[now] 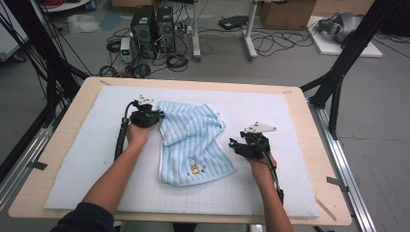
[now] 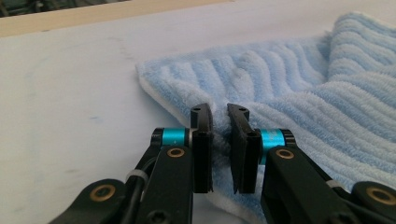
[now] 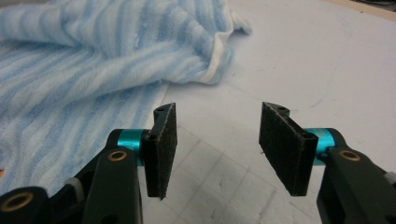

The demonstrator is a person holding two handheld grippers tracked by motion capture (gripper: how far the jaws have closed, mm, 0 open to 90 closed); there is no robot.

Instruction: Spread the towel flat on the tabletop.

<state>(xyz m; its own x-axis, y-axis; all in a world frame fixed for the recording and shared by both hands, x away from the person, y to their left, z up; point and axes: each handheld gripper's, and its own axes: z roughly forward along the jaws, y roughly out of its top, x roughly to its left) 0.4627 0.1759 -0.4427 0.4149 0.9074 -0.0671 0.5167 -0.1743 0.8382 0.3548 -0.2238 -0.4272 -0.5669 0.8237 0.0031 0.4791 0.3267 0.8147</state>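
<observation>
A light blue striped towel (image 1: 193, 140) lies rumpled on the pale mat (image 1: 275, 116), a small embroidered figure near its front edge. My left gripper (image 1: 157, 116) is at the towel's left edge. In the left gripper view its jaws (image 2: 220, 126) pinch a fold of the towel (image 2: 303, 93) between the pads. My right gripper (image 1: 233, 143) hovers just right of the towel's right edge. The right gripper view shows that gripper (image 3: 217, 140) open over bare mat, nothing between the pads, the towel (image 3: 70, 70) to the left and beyond.
The mat covers a wooden tabletop (image 1: 193, 82) with a bare wooden rim. Black frame struts (image 1: 338, 72) stand at both far corners. On the floor beyond are computer towers (image 1: 152, 24), cables and a cardboard box (image 1: 285, 12).
</observation>
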